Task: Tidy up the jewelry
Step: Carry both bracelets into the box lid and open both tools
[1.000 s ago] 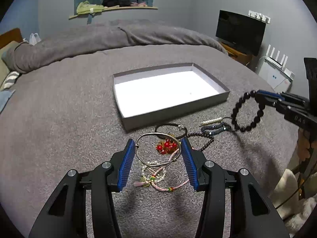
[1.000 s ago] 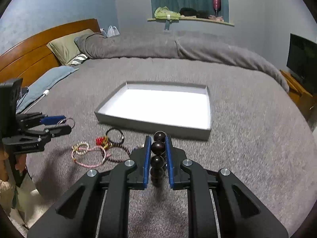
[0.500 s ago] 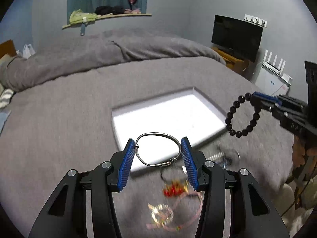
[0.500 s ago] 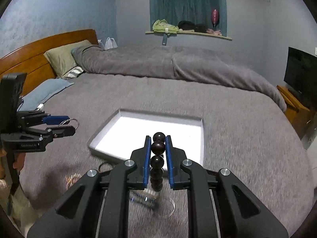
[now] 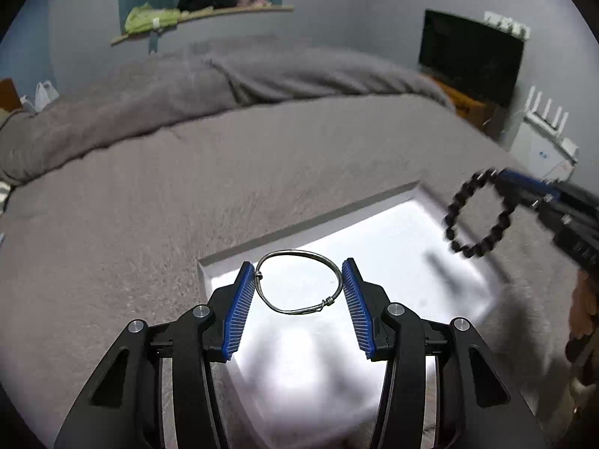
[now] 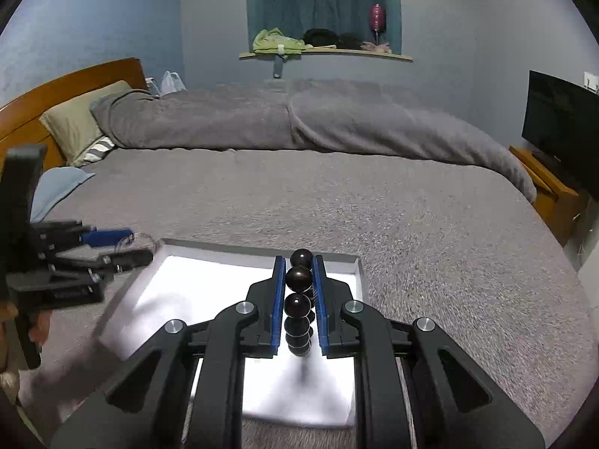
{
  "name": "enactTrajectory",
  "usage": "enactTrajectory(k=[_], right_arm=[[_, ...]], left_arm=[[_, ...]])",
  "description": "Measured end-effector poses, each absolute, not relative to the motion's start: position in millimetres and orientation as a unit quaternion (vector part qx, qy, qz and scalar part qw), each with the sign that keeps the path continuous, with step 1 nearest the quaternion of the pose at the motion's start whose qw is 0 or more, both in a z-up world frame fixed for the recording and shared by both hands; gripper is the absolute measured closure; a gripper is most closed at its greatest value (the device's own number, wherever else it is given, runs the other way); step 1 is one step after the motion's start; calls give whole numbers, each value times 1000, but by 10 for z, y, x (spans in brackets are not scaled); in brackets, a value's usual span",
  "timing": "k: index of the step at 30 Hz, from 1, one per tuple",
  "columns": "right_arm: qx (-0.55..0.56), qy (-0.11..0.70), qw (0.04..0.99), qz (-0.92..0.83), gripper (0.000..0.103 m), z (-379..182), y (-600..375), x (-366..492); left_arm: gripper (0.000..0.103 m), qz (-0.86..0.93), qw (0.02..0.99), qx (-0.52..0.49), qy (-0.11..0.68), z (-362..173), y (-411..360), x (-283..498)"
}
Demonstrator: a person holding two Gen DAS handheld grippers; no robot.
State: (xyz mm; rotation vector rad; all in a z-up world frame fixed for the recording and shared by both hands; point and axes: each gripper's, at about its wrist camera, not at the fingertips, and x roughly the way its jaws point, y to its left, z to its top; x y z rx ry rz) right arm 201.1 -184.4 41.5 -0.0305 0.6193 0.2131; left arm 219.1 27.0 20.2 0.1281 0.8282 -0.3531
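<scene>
My left gripper (image 5: 299, 280) is shut on a thin silver wire bangle (image 5: 299, 258), held flat between its blue pads above the near left part of the shallow grey box with a white floor (image 5: 310, 220). My right gripper (image 6: 297, 273) is shut on a dark bead bracelet (image 6: 298, 305) that hangs over the same box (image 6: 262, 252). In the left wrist view the right gripper (image 5: 503, 181) comes in from the right with the bead bracelet (image 5: 475, 250) over the box's right end. The left gripper (image 6: 131, 245) shows at the left of the right wrist view.
The box lies on a grey blanket (image 5: 131, 205) over a bed. A rolled grey duvet (image 6: 299, 119) and pillows (image 6: 71, 123) lie at the back. A TV (image 5: 470, 56) on a wooden stand and a white router (image 5: 544, 112) stand at the right.
Both grippers have moved forward and now hang over the box with their bracelets. The pile of other jewelry on the blanket has dropped out of view.
</scene>
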Motion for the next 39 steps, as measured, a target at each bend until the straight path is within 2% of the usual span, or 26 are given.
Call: enactTrajectory(k=[5, 9, 25, 30, 31, 34, 36, 37, 39], right_arm=[[19, 329, 938, 106, 89, 191, -1936, 2343], [44, 349, 931, 100, 89, 22, -2014, 2529], [21, 410, 909, 63, 89, -283, -2029, 2698], [19, 411, 909, 62, 88, -256, -2047, 2709], [20, 409, 910, 62, 86, -237, -2045, 2720], [28, 404, 912, 71, 54, -186, -2062, 2671], [31, 399, 913, 77, 53, -143, -2073, 2620], [32, 396, 914, 80, 51, -112, -2075, 2588], [38, 387, 917, 84, 37, -38, -2087, 2504]], left_arm=[[53, -169, 878, 27, 447, -118, 382, 2531], [53, -146, 867, 51, 473, -294, 374, 2725], [53, -131, 854, 61, 500, -459, 387, 2911], [43, -133, 861, 57, 488, -421, 374, 2883], [43, -134, 861, 52, 488, -409, 386, 2870], [42, -138, 863, 36, 484, -361, 405, 2807], [33, -143, 867, 24, 476, -301, 422, 2723], [33, -145, 870, 22, 470, -263, 420, 2672], [31, -147, 875, 19, 462, -181, 426, 2533]])
